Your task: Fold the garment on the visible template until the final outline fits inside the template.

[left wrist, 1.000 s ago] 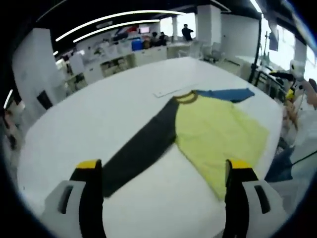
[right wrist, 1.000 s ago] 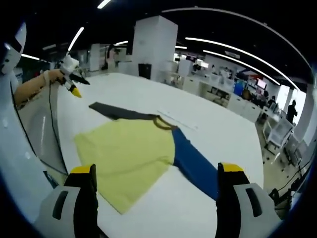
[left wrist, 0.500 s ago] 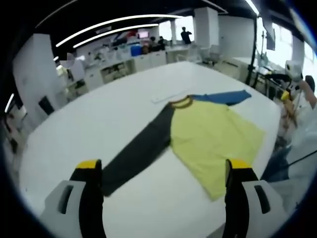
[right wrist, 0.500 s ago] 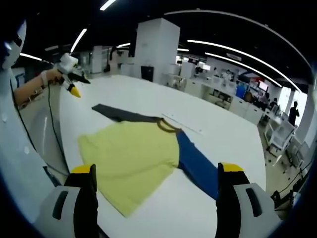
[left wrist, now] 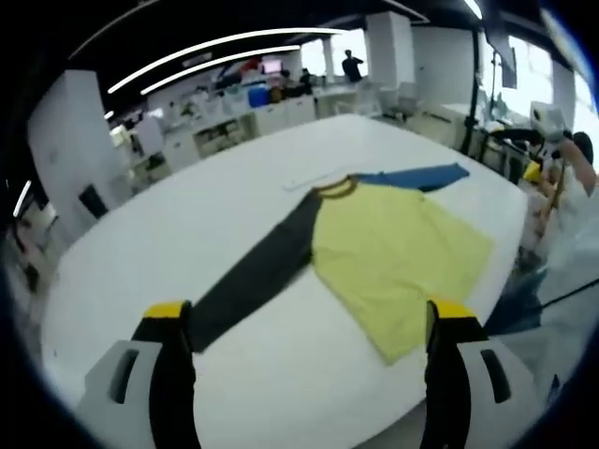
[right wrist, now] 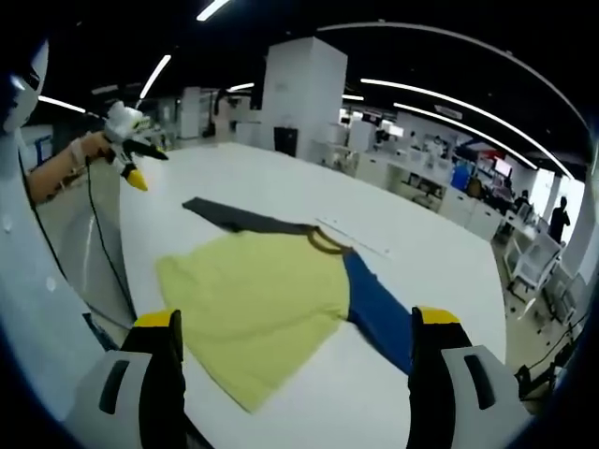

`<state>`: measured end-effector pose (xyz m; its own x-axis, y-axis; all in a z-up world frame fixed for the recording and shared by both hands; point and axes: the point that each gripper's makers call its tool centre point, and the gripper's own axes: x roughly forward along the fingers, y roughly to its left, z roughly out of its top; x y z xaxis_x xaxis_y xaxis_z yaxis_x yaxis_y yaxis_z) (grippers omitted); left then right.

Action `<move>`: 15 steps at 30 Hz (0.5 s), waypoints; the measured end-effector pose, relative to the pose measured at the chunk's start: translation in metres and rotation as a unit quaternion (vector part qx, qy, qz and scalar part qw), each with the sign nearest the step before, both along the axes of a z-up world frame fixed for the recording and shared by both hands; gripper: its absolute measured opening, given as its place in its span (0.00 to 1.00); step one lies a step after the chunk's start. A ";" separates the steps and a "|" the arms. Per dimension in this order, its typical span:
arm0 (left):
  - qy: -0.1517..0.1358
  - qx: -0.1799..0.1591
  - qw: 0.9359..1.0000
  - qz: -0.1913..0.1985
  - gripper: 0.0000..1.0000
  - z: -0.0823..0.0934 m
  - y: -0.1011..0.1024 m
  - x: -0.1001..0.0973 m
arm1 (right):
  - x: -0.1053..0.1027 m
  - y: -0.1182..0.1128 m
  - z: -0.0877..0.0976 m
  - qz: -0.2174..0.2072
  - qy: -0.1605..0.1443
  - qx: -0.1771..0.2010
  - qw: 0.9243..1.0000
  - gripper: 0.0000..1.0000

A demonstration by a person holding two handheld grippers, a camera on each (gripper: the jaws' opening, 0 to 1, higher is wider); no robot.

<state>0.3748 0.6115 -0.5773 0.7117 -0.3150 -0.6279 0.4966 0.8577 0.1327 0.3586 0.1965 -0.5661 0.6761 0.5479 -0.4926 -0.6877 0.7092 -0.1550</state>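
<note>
A long-sleeved shirt lies flat on the white table (left wrist: pixel 187 215). It has a yellow body (left wrist: pixel 398 257), a dark grey sleeve (left wrist: pixel 253 281), a blue sleeve (left wrist: pixel 416 178) and a brown collar (left wrist: pixel 334 188). My left gripper (left wrist: pixel 309 313) hovers open over the table's near side, short of the grey sleeve's cuff. In the right gripper view the yellow body (right wrist: pixel 257 299) is in front, with the blue sleeve (right wrist: pixel 374 309) to its right. My right gripper (right wrist: pixel 295 318) is open above the hem. A thin pale line (right wrist: pixel 351 238) runs just past the collar.
In the right gripper view a hand holds the left gripper (right wrist: pixel 129 154) at the far left. The right gripper (left wrist: pixel 538 150) shows at the table's right edge. White clothing of the person (right wrist: pixel 37 309) borders the table. Desks, shelves and a pillar (right wrist: pixel 299 94) stand beyond.
Both cameras have drifted slightly, so the shirt sits a little differently in each view. The shirt itself lies as before. Both grippers stay open.
</note>
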 end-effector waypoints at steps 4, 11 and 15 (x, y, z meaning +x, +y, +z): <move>-0.005 0.018 1.000 -0.005 1.00 0.004 -0.002 -0.005 | -0.004 0.003 0.002 -0.002 -0.003 0.005 1.000 1.00; -0.017 0.017 1.000 -0.003 1.00 0.009 -0.004 -0.015 | -0.014 0.005 0.003 -0.012 -0.008 0.007 1.000 1.00; -0.017 0.007 1.000 -0.014 1.00 0.009 -0.010 -0.022 | -0.021 0.007 0.004 -0.020 -0.010 0.008 1.000 1.00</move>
<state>0.3529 0.6019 -0.5686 0.7234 -0.3258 -0.6087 0.5152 0.8416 0.1619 0.3375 0.2035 -0.5619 0.7080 0.5272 -0.4700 -0.6548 0.7392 -0.1572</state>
